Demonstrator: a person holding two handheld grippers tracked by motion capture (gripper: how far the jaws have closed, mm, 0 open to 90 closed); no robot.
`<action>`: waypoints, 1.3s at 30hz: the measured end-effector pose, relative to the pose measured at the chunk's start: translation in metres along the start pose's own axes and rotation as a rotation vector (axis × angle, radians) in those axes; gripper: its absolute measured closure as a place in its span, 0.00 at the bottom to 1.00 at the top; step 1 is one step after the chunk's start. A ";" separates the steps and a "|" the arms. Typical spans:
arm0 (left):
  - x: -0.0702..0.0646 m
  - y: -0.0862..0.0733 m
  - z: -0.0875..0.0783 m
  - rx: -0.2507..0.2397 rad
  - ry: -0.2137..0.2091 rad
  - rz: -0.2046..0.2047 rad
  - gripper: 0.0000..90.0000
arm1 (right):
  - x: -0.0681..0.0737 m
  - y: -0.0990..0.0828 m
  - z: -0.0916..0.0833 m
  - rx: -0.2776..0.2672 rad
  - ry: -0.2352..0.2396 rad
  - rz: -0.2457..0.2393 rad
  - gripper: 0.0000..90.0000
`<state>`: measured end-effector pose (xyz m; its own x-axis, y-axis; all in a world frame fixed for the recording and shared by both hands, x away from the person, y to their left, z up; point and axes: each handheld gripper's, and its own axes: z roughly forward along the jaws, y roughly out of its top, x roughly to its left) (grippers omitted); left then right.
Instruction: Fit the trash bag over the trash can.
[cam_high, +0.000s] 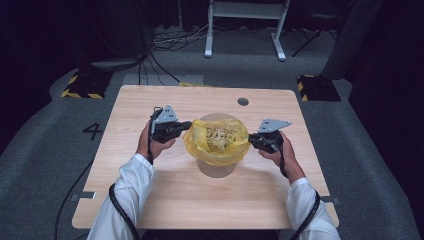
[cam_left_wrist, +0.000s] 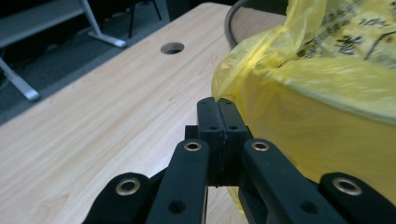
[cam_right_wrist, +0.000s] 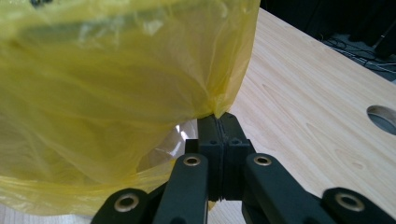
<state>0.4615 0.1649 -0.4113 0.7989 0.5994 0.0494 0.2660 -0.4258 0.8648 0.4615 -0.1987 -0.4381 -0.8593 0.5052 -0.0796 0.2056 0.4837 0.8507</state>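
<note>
A yellow plastic bag (cam_high: 217, 138) with dark print is draped over a round clear bin (cam_high: 216, 168) at the middle of the wooden table (cam_high: 150, 190). My left gripper (cam_high: 187, 125) is at the bag's left edge, its jaws pressed together on a pinch of the yellow film (cam_left_wrist: 219, 99). On the opposite side, my right gripper (cam_high: 251, 139) is shut on the bag's right edge (cam_right_wrist: 217, 112). The yellow bag (cam_left_wrist: 327, 93) bulges beside the left jaws. In the right gripper view the bag (cam_right_wrist: 116, 70) hangs above the jaws.
A round cable hole (cam_high: 243, 101) lies in the table near its far edge. Beyond the table stand a white desk frame (cam_high: 245, 30) and loose cables on the grey floor. Black-and-yellow floor blocks (cam_high: 82, 85) sit at both far corners.
</note>
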 end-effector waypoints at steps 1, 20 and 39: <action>0.001 -0.001 0.005 0.007 -0.008 -0.018 1.00 | 0.000 -0.002 0.001 -0.006 0.002 0.007 1.00; -0.011 -0.026 0.031 0.108 0.017 -0.050 0.94 | 0.012 -0.034 0.010 0.033 -0.021 0.079 1.00; -0.067 -0.039 -0.023 0.067 -0.018 0.171 0.40 | 0.061 -0.029 -0.053 -0.043 -0.073 -0.108 0.43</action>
<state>0.3851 0.1568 -0.4369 0.8451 0.5023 0.1830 0.1607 -0.5651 0.8092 0.3788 -0.2197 -0.4399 -0.8389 0.5031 -0.2078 0.0923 0.5078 0.8565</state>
